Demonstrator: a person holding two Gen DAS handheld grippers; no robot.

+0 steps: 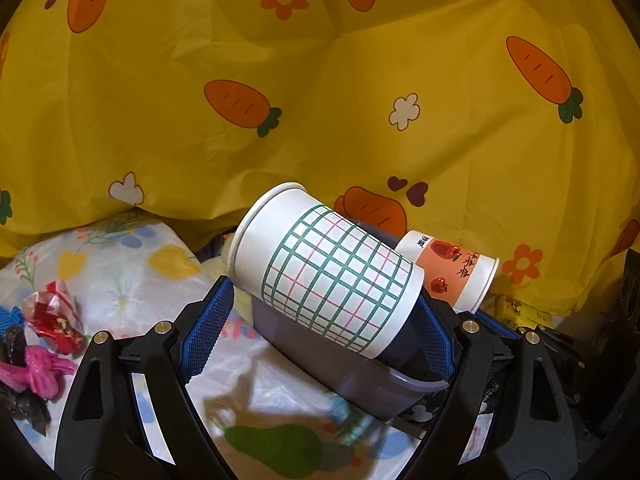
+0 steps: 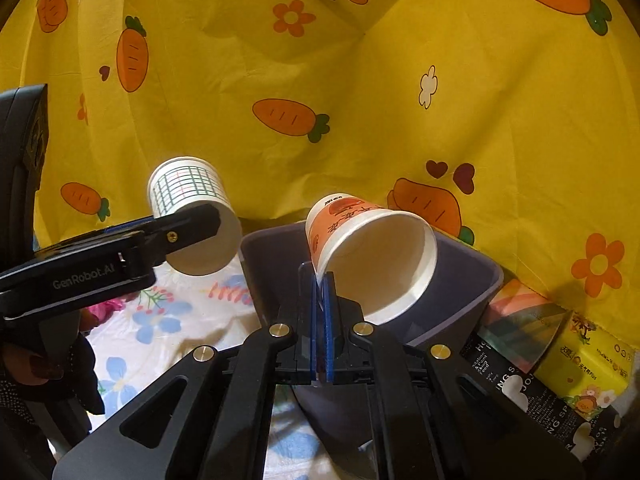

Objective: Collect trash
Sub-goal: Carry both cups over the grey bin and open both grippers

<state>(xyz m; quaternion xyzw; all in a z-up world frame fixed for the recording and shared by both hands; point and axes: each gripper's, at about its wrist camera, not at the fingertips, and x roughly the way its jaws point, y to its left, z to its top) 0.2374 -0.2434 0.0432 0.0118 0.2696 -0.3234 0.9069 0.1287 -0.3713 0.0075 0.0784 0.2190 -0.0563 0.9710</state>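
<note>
My left gripper is shut on a white paper cup with a green grid print, held on its side above the grey-purple bin. The same cup shows in the right wrist view, in the left gripper's fingers. My right gripper is shut on the rim of an orange-and-white paper cup, tilted over the bin with its open mouth toward the camera. That cup also shows in the left wrist view.
A yellow carrot-print cloth hangs behind. The table has a flowered plastic cover. Red and pink wrappers lie at the left. A black box and a yellow tissue pack lie right of the bin.
</note>
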